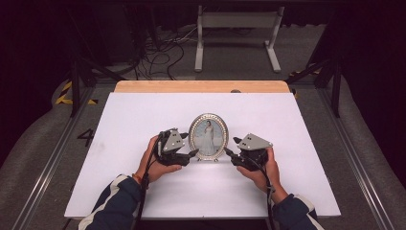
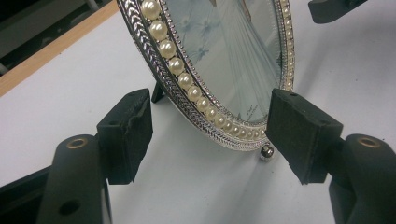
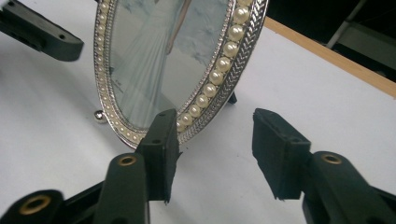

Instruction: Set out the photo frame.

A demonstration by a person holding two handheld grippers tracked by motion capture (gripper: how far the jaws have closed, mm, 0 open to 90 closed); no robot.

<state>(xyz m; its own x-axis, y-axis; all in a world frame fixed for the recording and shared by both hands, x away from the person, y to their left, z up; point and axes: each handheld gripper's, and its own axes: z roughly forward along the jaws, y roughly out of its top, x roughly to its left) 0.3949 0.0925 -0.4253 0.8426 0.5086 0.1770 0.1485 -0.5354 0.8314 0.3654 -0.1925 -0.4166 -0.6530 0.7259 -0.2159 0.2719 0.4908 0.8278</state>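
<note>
An oval silver picture frame (image 1: pixel 208 135) with a pearl rim stands upright on its small feet in the middle of the white table top (image 1: pixel 134 120). It holds a photo of a figure in a long pale dress. My left gripper (image 1: pixel 193 154) sits at the frame's lower left and my right gripper (image 1: pixel 230 153) at its lower right. In the left gripper view the frame's (image 2: pixel 224 51) bottom edge lies between the spread jaws (image 2: pixel 208 100), and the pads are off it. In the right gripper view one pad (image 3: pixel 161 140) stands just in front of the frame's (image 3: pixel 154 56) rim, with the gripper (image 3: pixel 212 119) open.
A wooden strip (image 1: pixel 201 86) runs along the table's far edge. Beyond it on the floor are a white metal stand (image 1: pixel 237 33) and loose cables (image 1: pixel 160 55). Dark frame legs (image 1: pixel 76 81) flank the table. The person's forearms enter from the bottom edge.
</note>
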